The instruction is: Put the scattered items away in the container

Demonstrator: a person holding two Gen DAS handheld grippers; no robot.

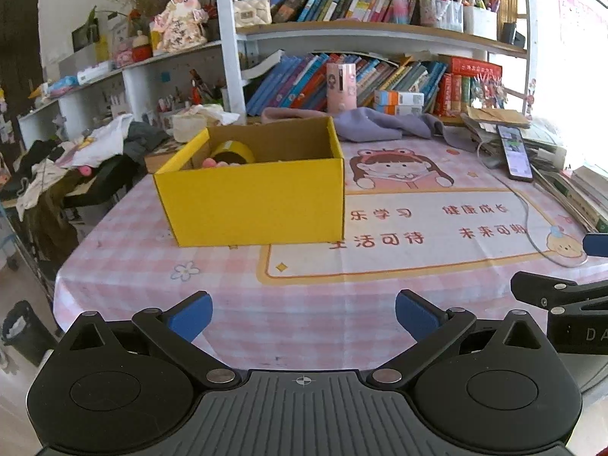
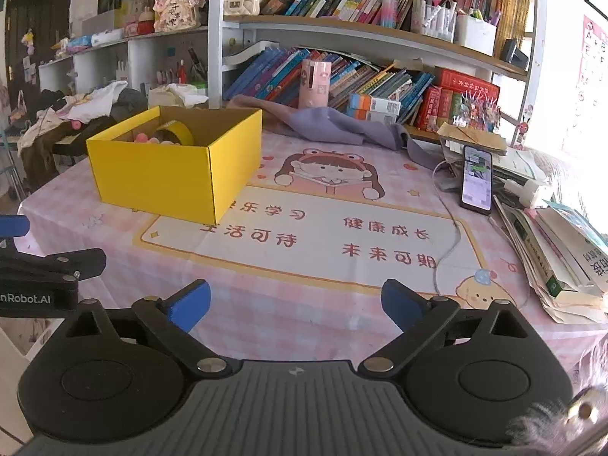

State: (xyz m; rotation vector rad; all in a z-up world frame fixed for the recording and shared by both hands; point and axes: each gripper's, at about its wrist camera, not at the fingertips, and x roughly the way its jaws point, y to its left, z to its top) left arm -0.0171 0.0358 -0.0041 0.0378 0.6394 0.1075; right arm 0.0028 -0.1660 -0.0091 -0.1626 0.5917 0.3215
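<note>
A yellow cardboard box stands open-topped on the pink checked tablecloth. Inside it lie a yellow tape roll and some pink round items. My left gripper hovers over the near edge of the table, jaws wide apart, nothing between the blue pads. My right gripper stands beside it to the right, also open and empty. Each gripper shows at the edge of the other's view.
A phone on a white cable leans against stacked books and papers at the right. Purple cloth lies behind the box. Bookshelves rise at the back. Clothes are piled on a side table to the left.
</note>
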